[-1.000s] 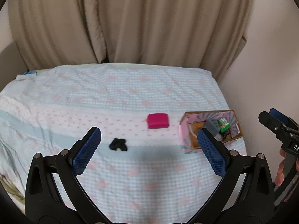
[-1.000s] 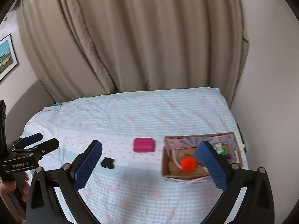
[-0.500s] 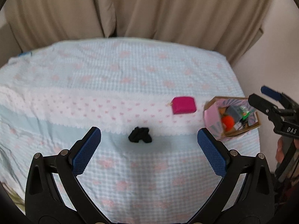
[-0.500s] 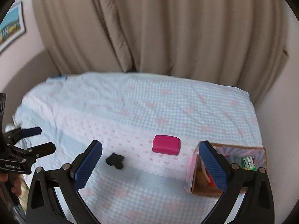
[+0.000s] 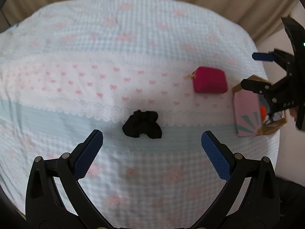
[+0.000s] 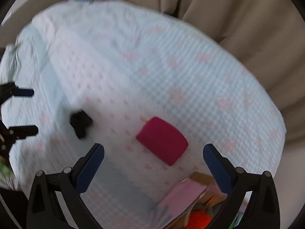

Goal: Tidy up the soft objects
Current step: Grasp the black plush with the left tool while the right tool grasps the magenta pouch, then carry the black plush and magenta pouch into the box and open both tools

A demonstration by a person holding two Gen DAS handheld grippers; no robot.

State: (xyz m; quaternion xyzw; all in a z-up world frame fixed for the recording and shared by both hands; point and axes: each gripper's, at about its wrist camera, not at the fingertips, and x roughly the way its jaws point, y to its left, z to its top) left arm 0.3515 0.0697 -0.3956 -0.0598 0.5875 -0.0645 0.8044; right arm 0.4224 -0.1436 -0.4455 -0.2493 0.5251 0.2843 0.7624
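Note:
A small black fabric scrunchie (image 5: 142,124) lies on the bed, just ahead of my open, empty left gripper (image 5: 152,148). A magenta soft pouch (image 5: 209,82) lies to its right. In the right wrist view the pouch (image 6: 162,140) lies just ahead of my open, empty right gripper (image 6: 153,164), and the scrunchie (image 6: 81,123) is further left. A pink cardboard box (image 5: 247,112) holding an orange ball (image 6: 200,219) and other items stands at the bed's right edge. The right gripper (image 5: 255,70) also shows in the left wrist view above the box.
The bed has a pale blue checked cover (image 5: 133,38) with pink bows. Beige curtains (image 6: 238,28) hang behind it. The bed's right edge runs close to a wall (image 5: 276,43).
Both grippers have moved forward and down toward the bed. The left one has closed in on the scrunchie, the right one on the pouch. Both stay open.

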